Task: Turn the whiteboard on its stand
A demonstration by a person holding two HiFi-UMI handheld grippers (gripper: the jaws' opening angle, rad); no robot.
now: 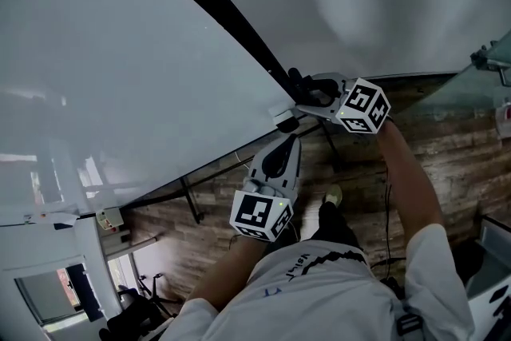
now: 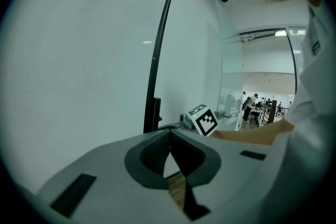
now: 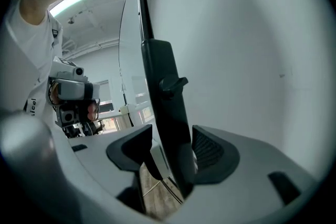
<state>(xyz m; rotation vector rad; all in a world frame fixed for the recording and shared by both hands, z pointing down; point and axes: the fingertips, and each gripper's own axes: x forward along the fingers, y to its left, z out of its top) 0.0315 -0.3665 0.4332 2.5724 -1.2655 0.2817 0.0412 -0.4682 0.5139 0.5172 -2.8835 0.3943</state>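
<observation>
Black whiteboard frame (image 3: pixel 167 107) sits between the right gripper (image 3: pixel 172 134)'s spread fingers (image 3: pixel 212 150); left gripper (image 2: pixel 169 132)'s fingers (image 2: pixel 151 157) meet.

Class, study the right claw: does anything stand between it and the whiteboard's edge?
Nothing visible does. The right claw is open, with the dark frame edge of the whiteboard between its jaws. The left claw, shut, sits just below the board's corner, not in the way.

An open-plan office or lab workspace: a large whiteboard (image 1: pixel 120 76) stands over a wood-plank floor (image 1: pixel 447 148), with glass partition walls (image 2: pixel 257 71), ceiling strip lights (image 2: pixel 281 33), and people (image 2: pixel 254 104) at workstations in the bright hall beyond.
</observation>
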